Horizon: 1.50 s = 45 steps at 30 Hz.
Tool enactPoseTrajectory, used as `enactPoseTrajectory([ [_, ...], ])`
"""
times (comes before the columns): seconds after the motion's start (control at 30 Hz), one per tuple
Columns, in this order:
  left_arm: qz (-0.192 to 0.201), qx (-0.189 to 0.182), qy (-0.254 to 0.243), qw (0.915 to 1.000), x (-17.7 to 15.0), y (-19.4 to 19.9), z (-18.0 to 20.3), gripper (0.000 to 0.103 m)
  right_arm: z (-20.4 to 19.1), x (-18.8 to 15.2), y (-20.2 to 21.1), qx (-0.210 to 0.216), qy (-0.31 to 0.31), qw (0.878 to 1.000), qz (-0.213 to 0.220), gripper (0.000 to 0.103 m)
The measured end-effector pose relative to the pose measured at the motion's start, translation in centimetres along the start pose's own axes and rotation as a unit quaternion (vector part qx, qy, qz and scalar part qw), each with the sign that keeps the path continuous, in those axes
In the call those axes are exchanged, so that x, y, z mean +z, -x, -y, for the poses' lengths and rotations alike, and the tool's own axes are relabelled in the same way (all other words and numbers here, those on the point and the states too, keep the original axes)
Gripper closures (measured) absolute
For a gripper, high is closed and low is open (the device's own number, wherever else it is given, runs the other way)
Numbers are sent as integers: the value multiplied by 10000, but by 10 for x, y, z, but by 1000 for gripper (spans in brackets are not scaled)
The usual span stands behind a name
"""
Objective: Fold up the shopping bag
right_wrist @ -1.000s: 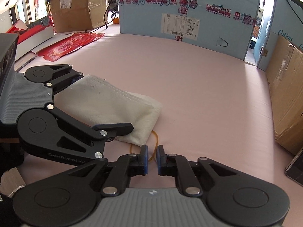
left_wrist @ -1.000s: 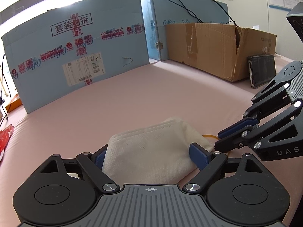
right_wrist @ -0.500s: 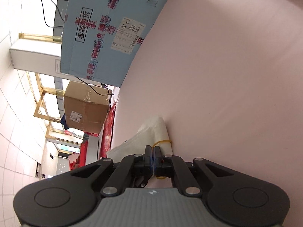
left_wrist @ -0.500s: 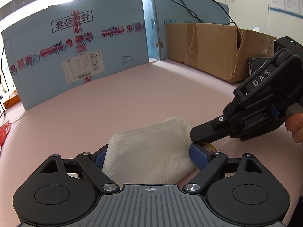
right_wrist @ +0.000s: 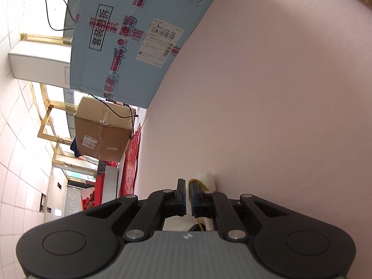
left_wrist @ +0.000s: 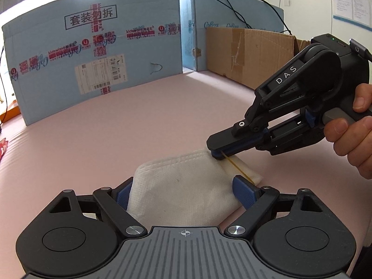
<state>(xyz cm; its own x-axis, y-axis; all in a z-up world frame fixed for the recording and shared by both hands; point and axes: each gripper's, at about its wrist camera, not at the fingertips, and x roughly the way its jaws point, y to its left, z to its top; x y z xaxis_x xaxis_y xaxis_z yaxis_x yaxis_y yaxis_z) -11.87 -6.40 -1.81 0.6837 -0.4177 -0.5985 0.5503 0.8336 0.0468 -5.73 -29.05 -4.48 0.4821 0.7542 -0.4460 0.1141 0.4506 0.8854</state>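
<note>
A red printed sheet (left_wrist: 2,147) is just clipped at the far left edge of the pink table (left_wrist: 116,139). Behind it, a big blue carton (left_wrist: 93,53) with red tape and a white shipping label is stood along the far side of the table. A second blue panel (left_wrist: 232,16) is set right of it, then a brown cardboard box (left_wrist: 251,53) at far right.

The folded white shopping bag (left_wrist: 183,190) is laid flat on the table, near centre, close to the left wrist camera. The left gripper (left_wrist: 186,191) is spread wide around the bag's near part: one blue pad (left_wrist: 122,195) is seen at the bag's left edge, the other (left_wrist: 244,189) at its right edge. Both pads sit against the bag's edges, so the bag is held across its width between them.

A yellow rubber band (left_wrist: 234,166) is stretched taut over the bag's right far corner, running from beside the left gripper's right pad up into the right gripper (left_wrist: 217,154). The right gripper is rolled on its side, tip down on the bag's far right corner, jaws nearly closed with the band pinched between them. It is held by a hand (left_wrist: 353,134) at the right edge of the picture.

In the right wrist view, tilted sideways, the right gripper (right_wrist: 187,196) is shown with only a thin slit between its fingers; the band (right_wrist: 197,182) is looped at one fingertip, and a bit of white bag (right_wrist: 207,179) is visible just beyond.
</note>
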Motion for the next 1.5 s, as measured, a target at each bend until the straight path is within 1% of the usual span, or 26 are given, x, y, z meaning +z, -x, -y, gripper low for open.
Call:
enactPoseTrajectory([
  [0.1, 2, 8, -6, 10000, 0, 0, 1, 13, 3, 0, 1, 28, -163, 9999, -7, 97],
  [0.23, 10, 20, -55, 10000, -1, 1, 2, 13, -2, 8, 3, -187, -105, 9997, 90, 97],
  [0.37, 7, -1, -86, 10000, -3, 2, 1, 13, -4, 18, -11, -505, -24, 9987, 99, 97],
  [0.47, -3, -15, -83, 10000, -4, 2, 1, 13, -3, 29, -28, -542, 51, 9985, -94, 100],
  [0.53, -16, -40, -64, 10000, -4, 1, 0, 13, -8, 38, -41, -549, 138, 9979, -308, 100],
  [0.6, -24, -60, -44, 10000, -4, 1, 0, 12, -25, 35, -58, -609, 383, 9945, -764, 96],
  [0.63, -34, -70, -39, 10000, -4, 1, 0, 12, -37, 29, -66, -609, 671, 9908, -1009, 95],
  [0.67, -37, -72, -36, 10000, -4, 1, 0, 12, -50, 23, -70, -683, 1010, 9861, -1133, 88],
  [0.7, -38, -88, -19, 10000, -4, 1, -1, 12, -61, 17, -72, -814, 1325, 9807, -1185, 83],
  [0.73, -37, -122, 10, 9999, -4, 2, -2, 12, -72, 12, -73, -944, 1639, 9741, -1235, 82],
  [0.77, -25, -142, 50, 9999, -4, 3, -4, 12, -78, 9, -73, -1026, 1806, 9700, -1261, 82],
  [0.83, 73, -158, 292, 9994, -5, 9, -13, 12, -71, 12, -71, -1157, 1767, 9697, -1229, 90],
  [0.87, 143, -119, 442, 9988, -5, 13, -19, 12, -61, 16, -69, -1168, 1592, 9729, -1207, 102],
  [0.9, 276, 108, 682, 9972, -7, 21, -28, 13, -54, 19, -66, -1141, 1467, 9752, -1199, 102],
  [0.93, 282, 276, 731, 9965, -8, 24, -32, 13, -50, 20, -64, -1082, 1386, 9771, -1202, 103],
  [1.0, 27, 743, 596, 9954, -11, 22, -35, 12, -46, 22, -59, -1022, 1314, 9787, -1205, 102],
  [1.03, -33, 768, 561, 9955, -12, 21, -34, 12, -50, 22, -60, -1080, 1415, 9765, -1219, 102],
  [1.07, -34, 804, 513, 9954, -11, 21, -32, 12, -54, 21, -61, -1144, 1525, 9737, -1246, 96],
  [1.17, -39, 947, 269, 9951, -9, 18, -23, 12, -78, 12, -74, -1350, 2062, 9584, -1443, 91],
  [1.2, -47, 926, 282, 9953, -9, 17, -23, 12, -86, 8, -79, -1407, 2235, 9524, -1526, 79],
  [1.23, -51, 882, 323, 9956, -9, 16, -24, 12, -95, 4, -86, -1487, 2467, 9439, -1613, 74],
  [1.3, -37, 844, 366, 9958, -10, 16, -28, 12, -111, -5, -100, -1648, 2862, 9269, -1783, 69],
  [1.37, 2, 866, 337, 9957, -13, 20, -29, 12, -120, -13, -106, -1771, 3084, 9158, -1867, 60],
  [1.4, 38, 903, 312, 9954, -13, 22, -28, 13, -123, -16, -108, -1817, 3165, 9115, -1898, 58],
  [1.47, 176, 1128, 174, 9933, -13, 28, -21, 13, -123, -17, -104, -1831, 3144, 9120, -1896, 59],
  [1.5, 374, 1333, 35, 9904, -11, 36, -12, 13, -120, -15, -100, -1809, 3046, 9163, -1868, 61],
])
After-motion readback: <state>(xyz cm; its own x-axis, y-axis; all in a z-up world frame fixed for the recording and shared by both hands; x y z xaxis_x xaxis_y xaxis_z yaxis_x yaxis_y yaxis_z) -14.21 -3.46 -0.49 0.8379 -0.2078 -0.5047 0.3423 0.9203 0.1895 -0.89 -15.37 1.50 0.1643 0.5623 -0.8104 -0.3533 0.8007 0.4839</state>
